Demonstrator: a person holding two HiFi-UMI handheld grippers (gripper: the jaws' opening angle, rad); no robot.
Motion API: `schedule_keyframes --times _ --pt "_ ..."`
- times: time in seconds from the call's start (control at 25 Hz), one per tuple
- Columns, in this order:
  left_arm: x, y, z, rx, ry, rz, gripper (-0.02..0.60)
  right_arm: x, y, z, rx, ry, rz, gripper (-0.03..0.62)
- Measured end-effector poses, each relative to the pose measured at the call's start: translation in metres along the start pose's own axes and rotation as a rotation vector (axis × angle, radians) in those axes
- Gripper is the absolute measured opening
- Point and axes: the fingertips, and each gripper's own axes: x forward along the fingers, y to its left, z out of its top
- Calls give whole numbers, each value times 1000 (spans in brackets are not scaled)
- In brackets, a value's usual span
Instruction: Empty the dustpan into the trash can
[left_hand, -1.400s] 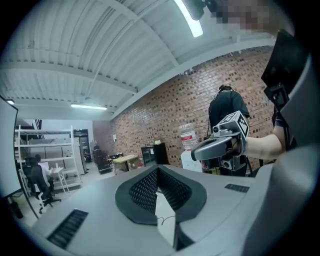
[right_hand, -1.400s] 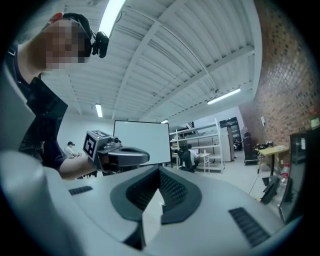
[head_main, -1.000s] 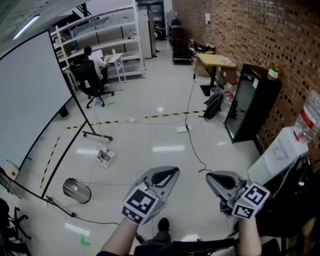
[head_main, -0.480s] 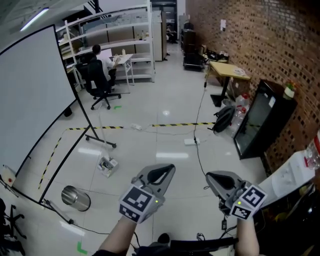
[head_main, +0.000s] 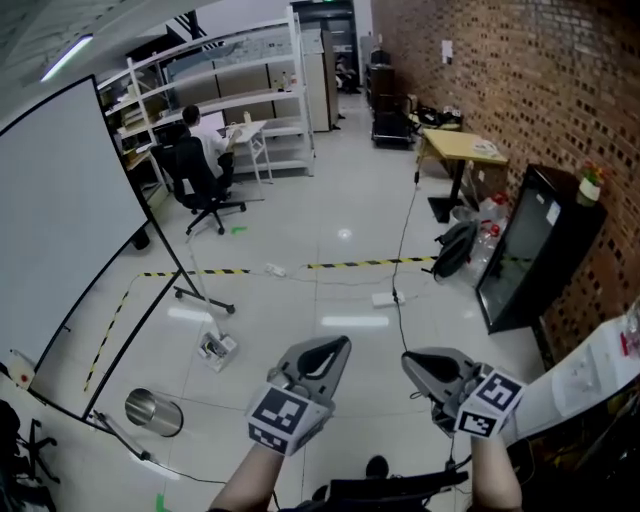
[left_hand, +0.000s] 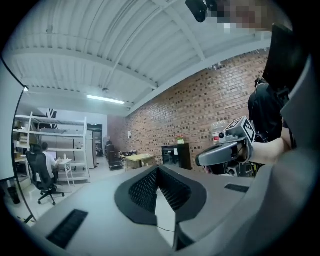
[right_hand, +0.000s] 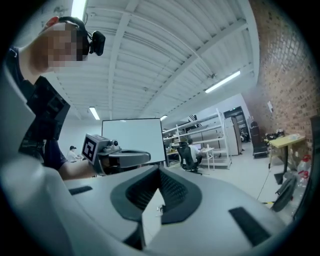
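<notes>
A shiny metal trash can (head_main: 153, 412) lies on its side on the floor at the lower left of the head view. A small pale object (head_main: 215, 347) sits on the floor just beyond it; I cannot tell what it is. My left gripper (head_main: 330, 350) is held level in the air, shut and empty, well right of the can. My right gripper (head_main: 415, 362) hangs beside it, also shut with nothing in it. In the left gripper view the left gripper (left_hand: 158, 169) has its jaws together, with the right gripper (left_hand: 225, 150) beside it. The right gripper view shows the right gripper (right_hand: 160, 172) closed.
A large whiteboard (head_main: 60, 210) on a wheeled stand fills the left. A cable (head_main: 400, 300) and yellow-black tape (head_main: 360, 264) cross the floor. A black cabinet (head_main: 535, 255), a yellow table (head_main: 465, 150) and a brick wall line the right. A person (head_main: 200, 160) sits at a far desk.
Both grippers have travelled together across the floor with me, side by side and shut. The can sits lower in the head view, and the far desk and shelving have shifted.
</notes>
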Motion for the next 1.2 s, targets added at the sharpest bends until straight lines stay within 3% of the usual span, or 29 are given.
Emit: schedule_keyframes --times 0.56,0.88,1.2 --pt "71 7 16 41 56 134 -2 3 -87 16 67 -34 174 25" --pt "74 29 6 15 77 198 -2 26 -87 11 59 -6 271 25" --pt "52 75 -7 -15 49 270 -2 76 -79 20 -19 38 364 25"
